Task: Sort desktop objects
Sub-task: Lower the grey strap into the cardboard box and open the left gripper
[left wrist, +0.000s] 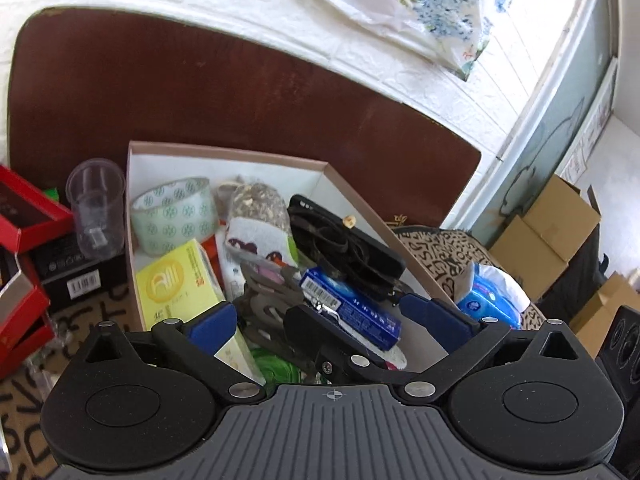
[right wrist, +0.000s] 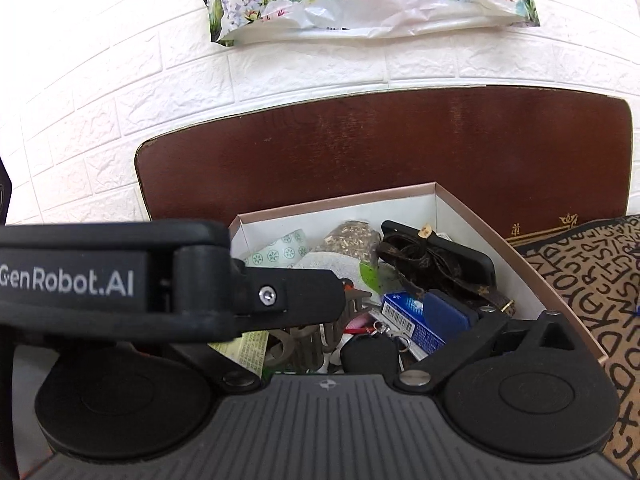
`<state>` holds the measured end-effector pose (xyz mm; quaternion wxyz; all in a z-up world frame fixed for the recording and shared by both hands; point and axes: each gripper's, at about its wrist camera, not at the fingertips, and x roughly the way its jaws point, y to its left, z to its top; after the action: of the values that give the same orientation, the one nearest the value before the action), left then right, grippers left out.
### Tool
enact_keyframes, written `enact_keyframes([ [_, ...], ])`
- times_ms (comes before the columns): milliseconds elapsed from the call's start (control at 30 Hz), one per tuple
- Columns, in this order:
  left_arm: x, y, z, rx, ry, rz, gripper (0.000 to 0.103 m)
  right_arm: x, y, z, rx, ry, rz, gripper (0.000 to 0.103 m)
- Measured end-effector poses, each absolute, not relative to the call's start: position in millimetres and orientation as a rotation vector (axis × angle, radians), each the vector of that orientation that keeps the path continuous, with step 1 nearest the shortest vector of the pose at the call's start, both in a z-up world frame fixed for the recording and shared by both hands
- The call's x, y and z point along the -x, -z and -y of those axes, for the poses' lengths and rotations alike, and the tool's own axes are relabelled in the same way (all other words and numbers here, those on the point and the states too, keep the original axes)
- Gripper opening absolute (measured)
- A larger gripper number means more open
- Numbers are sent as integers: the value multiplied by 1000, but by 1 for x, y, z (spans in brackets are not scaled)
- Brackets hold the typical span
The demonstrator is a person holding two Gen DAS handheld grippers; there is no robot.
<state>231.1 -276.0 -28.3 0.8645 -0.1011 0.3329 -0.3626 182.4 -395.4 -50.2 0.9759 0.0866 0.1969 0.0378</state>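
A pink-rimmed white cardboard box (left wrist: 224,151) holds a tape roll (left wrist: 172,212), a yellow packet (left wrist: 176,284), a seed bag (left wrist: 260,204), a black phone case with a brown strap (left wrist: 344,244), a blue carton (left wrist: 352,308) and a grey clip. My left gripper (left wrist: 324,320) is open, its blue pads wide apart over the box's near end. In the right wrist view the box (right wrist: 472,216) shows the same things. My right gripper (right wrist: 352,320) is open over a black key fob (right wrist: 370,354); the left gripper's body (right wrist: 120,280) hides its left finger.
A clear plastic cup (left wrist: 96,208) stands on a black box left of the cardboard box, beside red boxes (left wrist: 24,216). A blue tissue pack (left wrist: 492,292) lies to the right on the letter-print cloth (right wrist: 580,280). A brown headboard (left wrist: 200,92) and white brick wall stand behind.
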Motion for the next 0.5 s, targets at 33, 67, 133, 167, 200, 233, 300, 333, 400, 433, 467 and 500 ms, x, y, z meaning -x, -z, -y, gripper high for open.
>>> enact_keyframes([
  [33,-231,29,275,219,758,-705,103,-182,50,395,-178,-76,-405,103],
  [67,-230,29,275,222,755,-709,103,-182,50,395,-179,-75,-409,103],
  [133,-227,28,273,221,752,-710,103,-180,48,393,-177,-71,-411,103],
  [167,-225,27,272,219,752,-708,103,-178,47,392,-174,-72,-411,103],
  [200,-223,26,271,218,753,-703,103,-177,46,391,-173,-73,-411,103],
  [233,-221,24,269,216,753,-699,103,-175,44,390,-172,-75,-410,103],
  [300,-217,21,267,216,751,-691,103,-171,42,389,-171,-76,-405,103],
  [333,-215,19,265,217,750,-689,103,-169,40,388,-171,-77,-404,103],
  [400,-210,15,261,219,753,-686,103,-165,37,385,-169,-79,-401,103],
  [433,-207,13,259,219,753,-684,103,-163,35,383,-168,-80,-399,103],
  [467,-205,12,256,218,751,-682,103,-160,34,382,-166,-80,-397,103],
  [500,-201,10,255,214,747,-680,103,-157,32,380,-163,-81,-397,103],
])
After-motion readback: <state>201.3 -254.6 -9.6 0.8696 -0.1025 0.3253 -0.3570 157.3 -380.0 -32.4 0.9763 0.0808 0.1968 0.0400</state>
